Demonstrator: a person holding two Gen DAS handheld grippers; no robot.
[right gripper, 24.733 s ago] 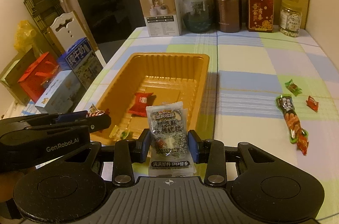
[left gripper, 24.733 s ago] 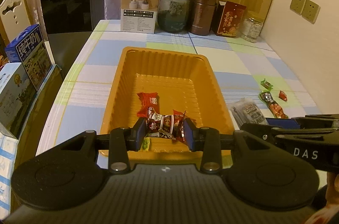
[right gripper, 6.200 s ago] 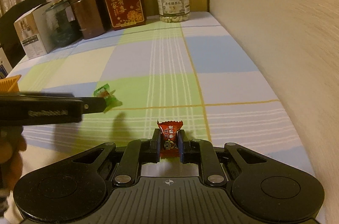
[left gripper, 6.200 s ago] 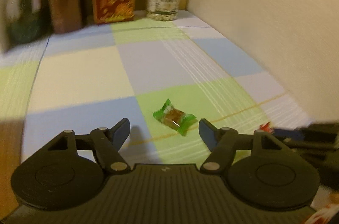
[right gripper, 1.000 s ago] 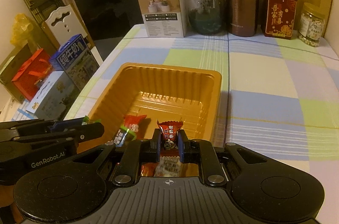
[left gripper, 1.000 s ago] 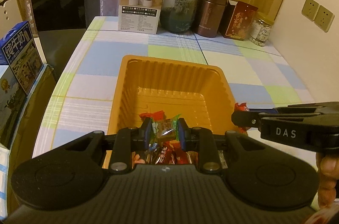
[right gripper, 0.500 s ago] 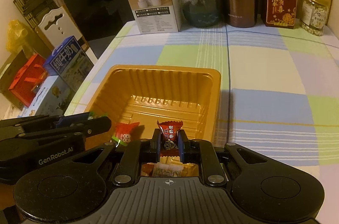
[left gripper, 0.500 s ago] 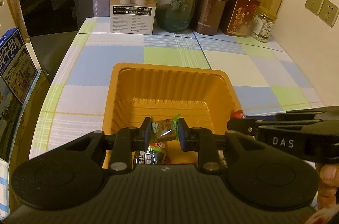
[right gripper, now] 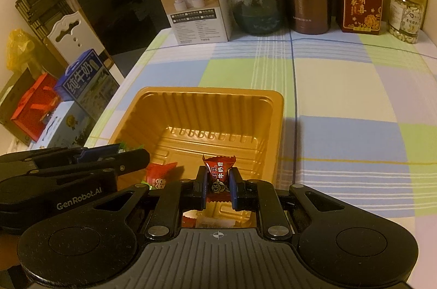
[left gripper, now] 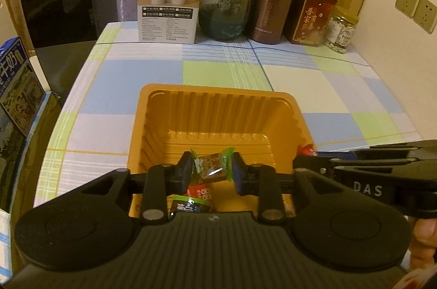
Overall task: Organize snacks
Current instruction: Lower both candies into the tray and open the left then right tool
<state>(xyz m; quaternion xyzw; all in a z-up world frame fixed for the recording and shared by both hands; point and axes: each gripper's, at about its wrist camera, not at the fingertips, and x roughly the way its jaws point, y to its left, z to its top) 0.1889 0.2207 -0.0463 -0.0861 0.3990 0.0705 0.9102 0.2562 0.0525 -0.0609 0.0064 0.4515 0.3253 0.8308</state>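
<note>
The orange tray (left gripper: 215,95) sits on the checked tablecloth just ahead of both grippers. My left gripper (left gripper: 210,171) hovers over its near end; its jaws are opening, and a green-wrapped candy (left gripper: 211,166) still hangs between the pads, its wrapper ends touching them. My right gripper (right gripper: 217,179) is shut on a red-wrapped candy (right gripper: 218,173) above the tray (right gripper: 207,92). In the tray lie a red candy (right gripper: 159,174) and a dark packet (left gripper: 188,205). Each gripper shows at the edge of the other's view: right gripper (left gripper: 306,155), left gripper (right gripper: 136,152).
Along the table's back edge stand a white box (left gripper: 170,0), a glass jar (left gripper: 225,7), a brown canister (left gripper: 271,6), a red packet (left gripper: 312,17) and a nut jar (left gripper: 341,29). A wall runs along the right. A black chair (right gripper: 123,2) and milk cartons (right gripper: 87,81) stand at left.
Both grippers came forward and slightly down over the tray's near end with their candies. The left jaws have spread a little around the green candy; the right jaws are unchanged.
</note>
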